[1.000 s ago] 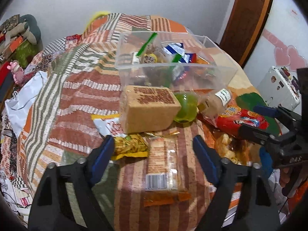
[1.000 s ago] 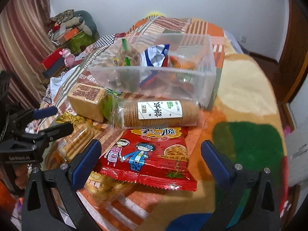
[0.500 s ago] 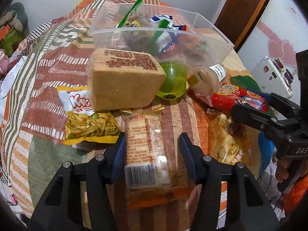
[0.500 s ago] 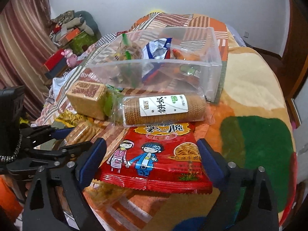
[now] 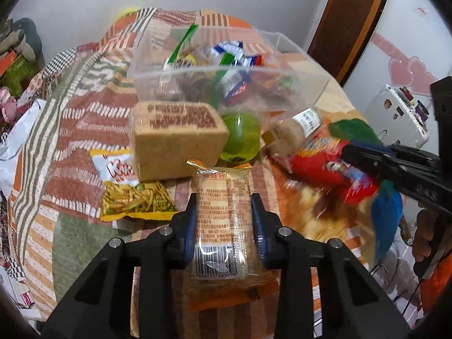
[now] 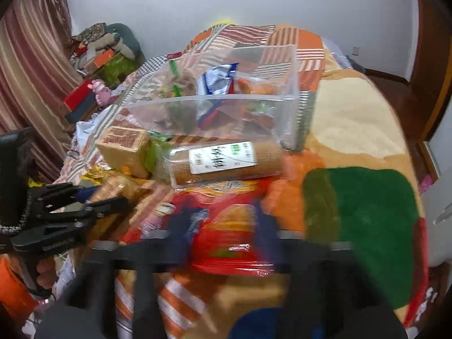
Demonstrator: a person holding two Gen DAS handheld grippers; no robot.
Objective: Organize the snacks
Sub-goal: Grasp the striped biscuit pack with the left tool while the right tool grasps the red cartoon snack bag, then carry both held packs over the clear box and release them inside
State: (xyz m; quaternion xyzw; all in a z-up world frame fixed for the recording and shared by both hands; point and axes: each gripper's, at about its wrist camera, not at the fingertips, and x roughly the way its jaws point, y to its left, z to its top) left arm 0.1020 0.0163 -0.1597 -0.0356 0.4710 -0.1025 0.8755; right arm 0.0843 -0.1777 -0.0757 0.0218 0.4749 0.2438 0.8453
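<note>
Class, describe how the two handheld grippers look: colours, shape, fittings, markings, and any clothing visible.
The left gripper and the right gripper share one design: angular black plastic arms, blue finger pads, silver bolts. Pale lettering marks the right gripper's side. An orange sleeve shows behind the right gripper.

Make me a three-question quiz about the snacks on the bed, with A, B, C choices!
1. Where is the green cup?
A. beside the brown block
B. on the floor
C. in the left tool

2. What colour is the bag in the right tool?
A. blue
B. red
C. white

3. The clear bin is:
A. empty
B. upside down
C. holding snacks

Answers: 1 A, it touches the block's right side. 2 B, red wrapper between the pads. 3 C, packets show through its walls.
</note>
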